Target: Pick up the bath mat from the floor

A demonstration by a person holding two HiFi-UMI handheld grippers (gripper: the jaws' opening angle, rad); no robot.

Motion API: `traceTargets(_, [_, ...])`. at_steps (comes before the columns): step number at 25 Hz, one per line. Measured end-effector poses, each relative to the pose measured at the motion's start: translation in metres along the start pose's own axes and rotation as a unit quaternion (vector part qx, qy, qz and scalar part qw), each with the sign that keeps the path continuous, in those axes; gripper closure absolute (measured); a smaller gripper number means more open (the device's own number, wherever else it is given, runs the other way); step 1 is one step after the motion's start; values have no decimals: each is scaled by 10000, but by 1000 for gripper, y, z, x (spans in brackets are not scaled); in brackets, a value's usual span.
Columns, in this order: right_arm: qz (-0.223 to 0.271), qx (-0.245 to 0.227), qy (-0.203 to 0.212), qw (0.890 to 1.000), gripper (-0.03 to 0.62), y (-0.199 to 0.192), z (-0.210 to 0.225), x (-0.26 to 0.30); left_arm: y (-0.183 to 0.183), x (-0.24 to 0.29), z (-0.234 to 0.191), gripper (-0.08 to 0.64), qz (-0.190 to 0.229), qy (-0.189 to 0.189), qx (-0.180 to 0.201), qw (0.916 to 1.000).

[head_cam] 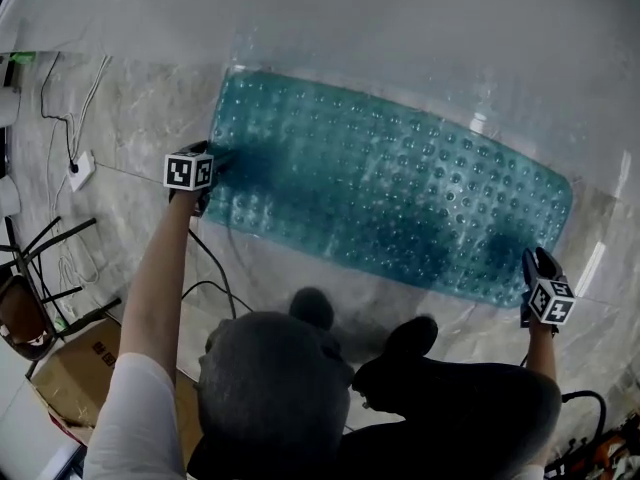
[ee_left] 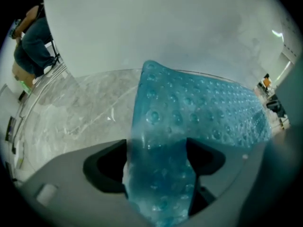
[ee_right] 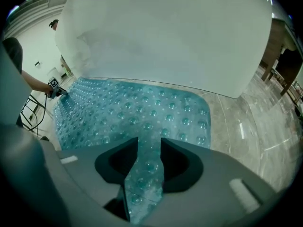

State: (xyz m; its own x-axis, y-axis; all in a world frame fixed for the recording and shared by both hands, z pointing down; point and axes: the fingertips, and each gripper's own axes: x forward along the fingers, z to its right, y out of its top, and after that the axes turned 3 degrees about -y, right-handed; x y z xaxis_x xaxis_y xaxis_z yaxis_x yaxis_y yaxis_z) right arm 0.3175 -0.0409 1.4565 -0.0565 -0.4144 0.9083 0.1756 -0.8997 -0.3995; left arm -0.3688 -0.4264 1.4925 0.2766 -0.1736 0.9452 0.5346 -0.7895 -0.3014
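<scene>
Two ends of the translucent teal bath mat (head_cam: 390,198), rubbery and studded with round bubbles, sit between the jaws. The left gripper (ee_left: 157,148) stands spread wide, with a crumpled fold lying loose between its pads — it needs to clamp before any lift. The right gripper (ee_right: 149,145) pinches a narrow pleat at the mat's corner. Raising both ends together and level should keep the limp sheet from sagging or slipping out of one grip. Ahead of both jaws the mat spreads out — a long oblong with rounded corners on the polished, grey-veined marble floor (head_cam: 130,128). Beyond it rises a smooth, glossy white wall (head_cam: 400,28).
</scene>
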Motion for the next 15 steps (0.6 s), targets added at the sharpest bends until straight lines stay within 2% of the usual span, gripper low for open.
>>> traceTargets(2, [13,62,-62,10000,427,-5,5,-1,0,2,8,197,94,-129,23,9999])
traceTargets(5, [13,139,-172,9998,413,-13,12,-4,1,3,26,321,219,-279,188,9992])
traceTargets(8, [14,167,-166,9997,401,-17,15,-4,2,-2,43,422,233,-251,515,9981])
traceTargets(11, [38,200,-178,9996,383,-15,22,0,4,-15,58,520,203,-282,650,9973])
traceTargets(15, [-39,318,-450,9985,292,-16,50,8,8,-27,75,538,361,-354,617,9968])
